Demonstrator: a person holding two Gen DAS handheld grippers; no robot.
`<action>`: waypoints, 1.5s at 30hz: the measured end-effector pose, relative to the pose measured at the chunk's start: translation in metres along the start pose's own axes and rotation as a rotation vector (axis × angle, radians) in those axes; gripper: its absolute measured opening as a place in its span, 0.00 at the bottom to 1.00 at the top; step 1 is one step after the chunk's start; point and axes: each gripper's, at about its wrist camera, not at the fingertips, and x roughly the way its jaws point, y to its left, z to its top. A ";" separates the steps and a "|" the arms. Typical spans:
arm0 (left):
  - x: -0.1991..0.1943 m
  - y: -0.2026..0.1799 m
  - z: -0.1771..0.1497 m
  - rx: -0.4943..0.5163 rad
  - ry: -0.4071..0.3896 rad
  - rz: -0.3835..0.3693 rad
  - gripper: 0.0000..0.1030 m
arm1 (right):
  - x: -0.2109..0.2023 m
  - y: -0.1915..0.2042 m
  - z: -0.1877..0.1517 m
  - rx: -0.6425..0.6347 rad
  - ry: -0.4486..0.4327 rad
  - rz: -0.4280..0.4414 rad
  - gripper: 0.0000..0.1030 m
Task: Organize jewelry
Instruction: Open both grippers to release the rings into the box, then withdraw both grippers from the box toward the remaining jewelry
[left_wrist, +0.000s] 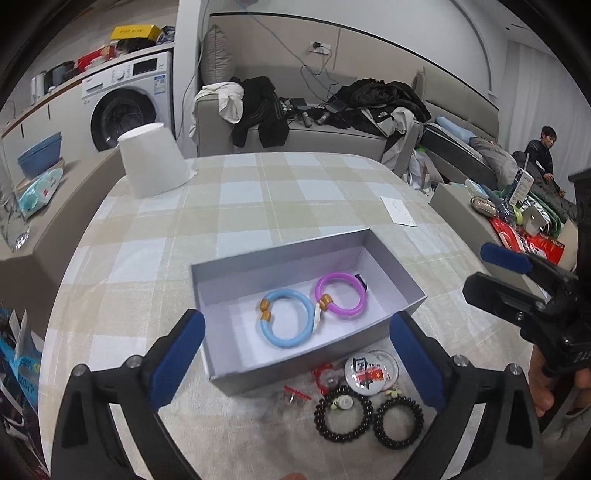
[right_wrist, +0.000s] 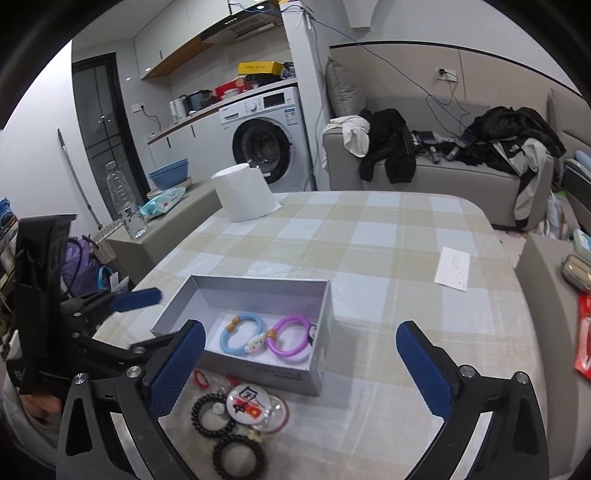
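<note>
**Mia:** In front of both tools sits the open grey cardboard box (left_wrist: 236, 275), with the shiny blue ring bracelet (left_wrist: 286, 323) and the shiny purple ring bracelet (left_wrist: 340, 297) lying inside.

**Ben:** The left gripper (left_wrist: 299, 363) is spread wide, holding nothing. So is the right gripper (right_wrist: 301, 367).

**Mia:** Just under the left one lie two black bead bracelets (left_wrist: 343, 413) and a round picture badge (left_wrist: 371, 371).

**Ben:** I'd go down slowly, pinch one bead bracelet only, and keep clear of the box wall.

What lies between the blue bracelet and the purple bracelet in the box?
A small white charm on the blue bracelet lies between it and the purple bracelet in the box, clearest in the right wrist view.
</note>
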 end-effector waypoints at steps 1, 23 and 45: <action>-0.001 0.001 -0.003 -0.010 0.007 0.005 0.95 | 0.000 -0.002 -0.004 0.012 0.011 -0.004 1.00; -0.001 0.023 -0.052 -0.078 0.071 0.049 0.99 | 0.005 0.023 -0.072 -0.028 0.153 -0.018 1.00; 0.008 0.012 -0.064 -0.025 0.116 0.039 0.99 | 0.010 0.015 -0.086 -0.010 0.205 -0.019 1.00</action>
